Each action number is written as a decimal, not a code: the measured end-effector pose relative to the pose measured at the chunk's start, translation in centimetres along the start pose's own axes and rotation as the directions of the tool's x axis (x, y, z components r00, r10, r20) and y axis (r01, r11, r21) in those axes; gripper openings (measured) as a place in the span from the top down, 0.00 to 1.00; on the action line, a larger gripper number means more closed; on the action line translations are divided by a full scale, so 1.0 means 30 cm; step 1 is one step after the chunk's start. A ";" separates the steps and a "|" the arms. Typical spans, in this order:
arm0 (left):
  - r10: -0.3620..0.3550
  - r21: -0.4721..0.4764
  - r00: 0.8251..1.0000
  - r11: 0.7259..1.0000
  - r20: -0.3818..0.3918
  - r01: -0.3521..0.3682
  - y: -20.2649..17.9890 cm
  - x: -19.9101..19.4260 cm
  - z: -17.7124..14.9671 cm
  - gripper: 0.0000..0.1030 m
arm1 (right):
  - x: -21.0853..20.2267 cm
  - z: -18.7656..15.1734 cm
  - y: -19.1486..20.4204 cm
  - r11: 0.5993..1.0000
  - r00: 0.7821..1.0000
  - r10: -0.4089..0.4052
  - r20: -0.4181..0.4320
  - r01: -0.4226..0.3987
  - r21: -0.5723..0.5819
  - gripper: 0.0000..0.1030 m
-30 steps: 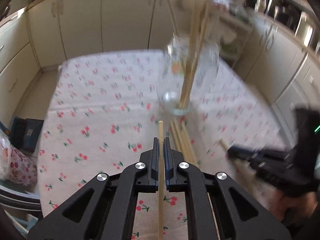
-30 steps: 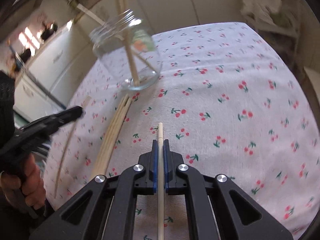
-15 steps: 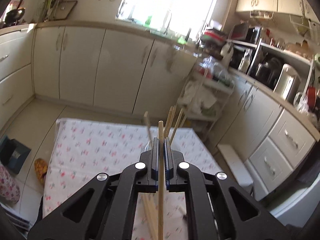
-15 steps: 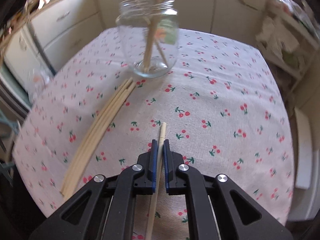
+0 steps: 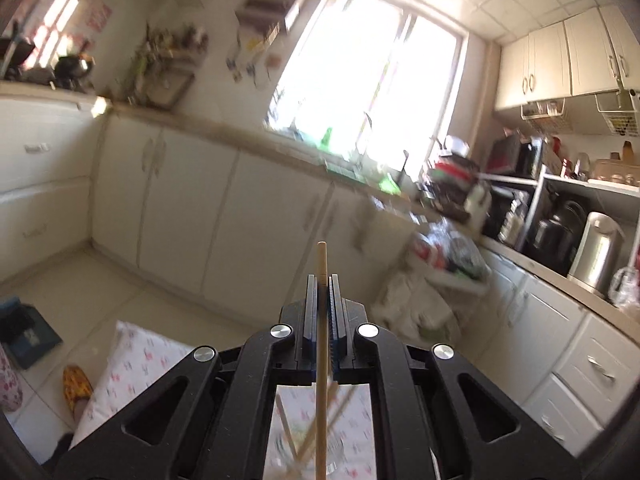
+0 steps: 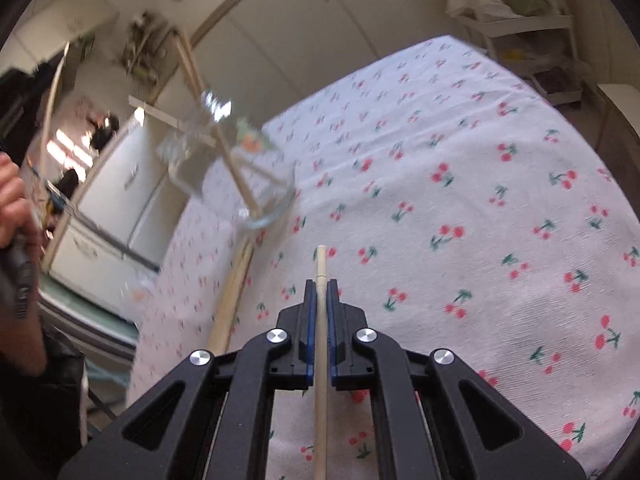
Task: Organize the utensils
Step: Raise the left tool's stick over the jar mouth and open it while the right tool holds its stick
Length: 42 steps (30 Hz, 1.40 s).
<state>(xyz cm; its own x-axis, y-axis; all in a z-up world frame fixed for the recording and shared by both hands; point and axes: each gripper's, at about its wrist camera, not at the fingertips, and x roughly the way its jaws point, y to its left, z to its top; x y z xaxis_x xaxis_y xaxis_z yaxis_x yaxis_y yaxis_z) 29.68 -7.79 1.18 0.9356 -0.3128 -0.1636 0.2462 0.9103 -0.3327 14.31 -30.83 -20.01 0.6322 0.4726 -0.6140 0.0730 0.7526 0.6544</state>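
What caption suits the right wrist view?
Right claw shut on a chopstick above cherry-print cloth, glass jar beyond.

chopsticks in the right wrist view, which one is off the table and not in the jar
The chopstick clamped in the right tool. Others stand in the glass jar or lie bundled on the tablecloth.

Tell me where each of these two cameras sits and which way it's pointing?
Left wrist: rides on the left gripper, facing almost level at kitchen cupboards and a bright window; its own black fingers clamp a chopstick.
Right wrist: rides on the right gripper, angled down at the cherry-print cloth; it grips its own stick, and a hand shows at the left edge.
Shared: the glass jar of sticks and the cloth.
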 end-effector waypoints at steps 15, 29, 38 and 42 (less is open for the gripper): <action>0.093 -0.058 0.983 0.995 0.157 -0.085 -0.016 0.146 -0.053 0.95 | -0.016 0.003 -0.011 0.999 0.998 0.024 0.051 -0.025 0.023 0.94; 0.116 0.013 0.982 0.993 0.149 -0.119 -0.027 0.213 -0.202 0.95 | -0.021 0.007 -0.027 0.998 0.997 0.051 0.059 -0.053 0.042 0.94; 0.107 0.070 0.988 0.991 0.109 -0.115 -0.027 0.201 -0.260 0.95 | -0.025 0.008 -0.033 0.997 0.997 0.050 0.066 -0.054 0.054 0.94; 0.101 0.101 0.990 0.989 0.099 -0.111 -0.032 0.183 -0.263 0.95 | -0.027 0.008 -0.038 0.997 0.996 0.049 0.070 -0.053 0.059 0.94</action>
<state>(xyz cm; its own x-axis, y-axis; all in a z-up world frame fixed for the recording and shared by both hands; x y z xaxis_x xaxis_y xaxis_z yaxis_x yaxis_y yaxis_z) 32.59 -12.53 -6.72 0.9762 -0.1906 -0.1034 0.1649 0.9621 -0.2170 13.89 -32.19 -20.15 0.6876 0.4756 -0.5486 0.0848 0.6978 0.7113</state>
